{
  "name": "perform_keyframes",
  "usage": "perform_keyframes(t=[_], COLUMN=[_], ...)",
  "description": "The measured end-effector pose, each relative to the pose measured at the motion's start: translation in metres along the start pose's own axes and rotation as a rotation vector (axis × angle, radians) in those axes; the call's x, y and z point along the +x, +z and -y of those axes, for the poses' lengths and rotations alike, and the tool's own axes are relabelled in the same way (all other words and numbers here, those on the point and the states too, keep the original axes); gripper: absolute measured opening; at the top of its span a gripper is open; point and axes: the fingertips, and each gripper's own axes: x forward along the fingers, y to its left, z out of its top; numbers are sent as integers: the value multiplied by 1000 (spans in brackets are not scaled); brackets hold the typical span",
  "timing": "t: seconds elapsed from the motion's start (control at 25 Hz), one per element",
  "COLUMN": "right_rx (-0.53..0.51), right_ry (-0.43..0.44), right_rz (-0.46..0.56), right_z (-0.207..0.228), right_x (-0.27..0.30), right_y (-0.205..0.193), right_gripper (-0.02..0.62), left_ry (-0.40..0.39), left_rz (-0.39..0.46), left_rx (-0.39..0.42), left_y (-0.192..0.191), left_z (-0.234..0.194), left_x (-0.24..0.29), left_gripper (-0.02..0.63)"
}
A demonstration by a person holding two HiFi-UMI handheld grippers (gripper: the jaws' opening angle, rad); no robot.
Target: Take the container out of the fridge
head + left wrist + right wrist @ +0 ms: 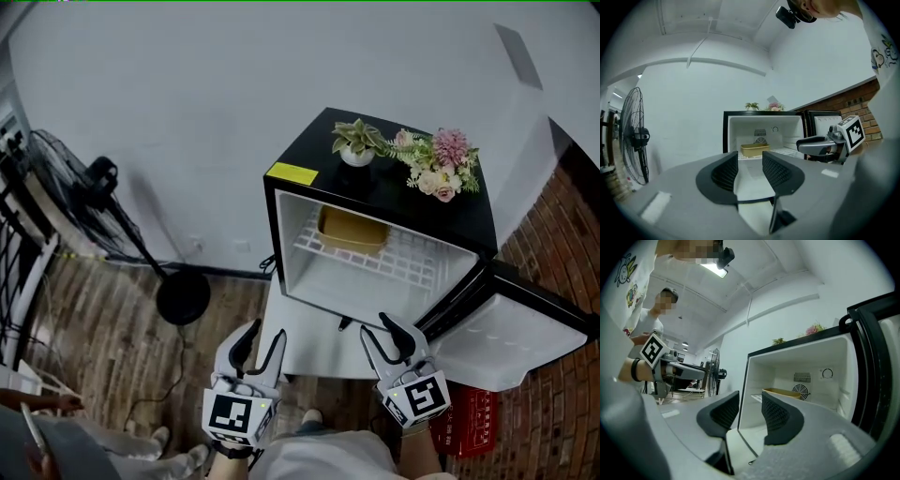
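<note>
A small black fridge (394,202) stands with its door (511,328) swung open to the right. On its white wire shelf (412,258) rests a yellow container (352,230), toward the back left; it also shows as the yellow container (755,149) and the yellow container (783,392) in the gripper views. My left gripper (256,347) and right gripper (387,335) hover side by side in front of the fridge, short of the opening. Both are open, with nothing between their jaws.
A potted plant (356,141) and a flower bunch (438,161) sit on the fridge top. A standing fan (112,216) with a round base (183,295) is at the left. A red crate (466,422) lies under the door. The fridge rests on a low white platform (309,347).
</note>
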Motion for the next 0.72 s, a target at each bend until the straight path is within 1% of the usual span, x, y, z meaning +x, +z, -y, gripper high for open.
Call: perform_keyframes(t=[0.24, 0.4, 0.52, 0.72], right_rx=[-22, -23, -26, -62], right_ry=[-1, -17, -30, -52], right_rz=[-7, -16, -18, -40], right_z=[12, 14, 15, 16], right_x=[12, 16, 18, 22], right_y=[0, 0, 1, 4], right_gripper=[151, 153, 153, 163], left_ry=[-22, -53, -82, -120], left_rz=[8, 13, 19, 14], left_rx=[0, 17, 22, 20], left_y=[2, -2, 4, 8], left_z=[-2, -4, -5, -7], left_x=[23, 30, 35, 44], left_gripper=[158, 158, 158, 158])
